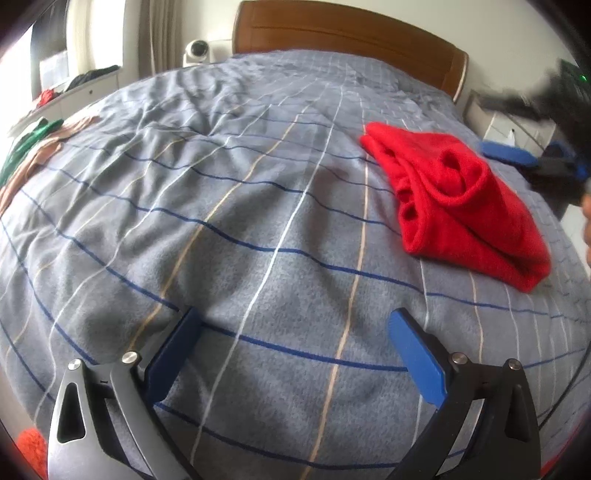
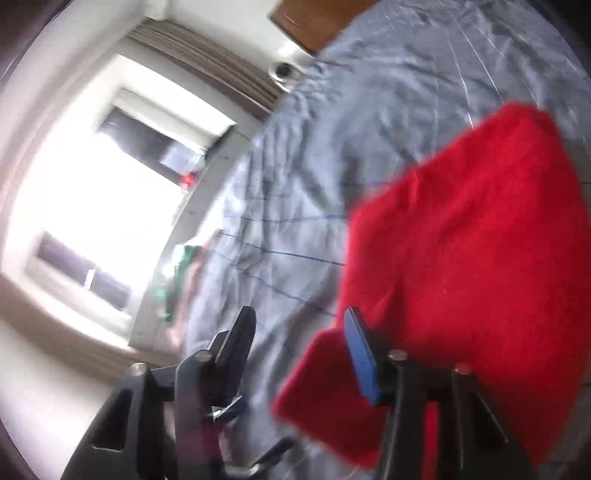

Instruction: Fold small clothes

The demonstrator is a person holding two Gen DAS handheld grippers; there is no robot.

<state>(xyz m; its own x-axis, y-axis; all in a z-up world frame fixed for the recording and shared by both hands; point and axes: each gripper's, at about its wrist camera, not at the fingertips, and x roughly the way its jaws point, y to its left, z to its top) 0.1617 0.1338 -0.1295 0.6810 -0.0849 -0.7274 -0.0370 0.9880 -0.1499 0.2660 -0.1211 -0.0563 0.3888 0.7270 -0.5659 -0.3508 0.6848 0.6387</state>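
The left gripper (image 1: 295,332) hangs over a grey blanket (image 1: 221,221) crossed with dark blue, white and tan lines, which covers the bed. Its two blue-padded fingers (image 1: 417,354) stand wide apart, released, with only blanket between them and nothing touching the pads.

Ahead of this gripper and off to its right lies a red fleece garment (image 1: 454,206), folded over on itself into a loose bundle with a curled opening on top. It rests on the blanket, well apart from the left fingers. Beyond it, at the right edge of the left wrist view, the right gripper (image 1: 517,155) shows as a blurred dark shape with a blue finger, near the garment's far side; whether it touches cannot be told there.

In the right wrist view, which is tilted and blurred, the right gripper (image 2: 299,332) has its jaws parted. No cloth sits between the fingers; grey blanket shows through the gap. The red garment (image 2: 480,258) lies just beside and behind its right finger (image 2: 360,354), filling that side of the view.

Far ahead of the left gripper stands a wooden headboard (image 1: 332,33), with a small white camera (image 1: 197,51) at its left. To the left, at the blanket's edge, lie green (image 1: 26,144) and beige clothes (image 1: 48,147).
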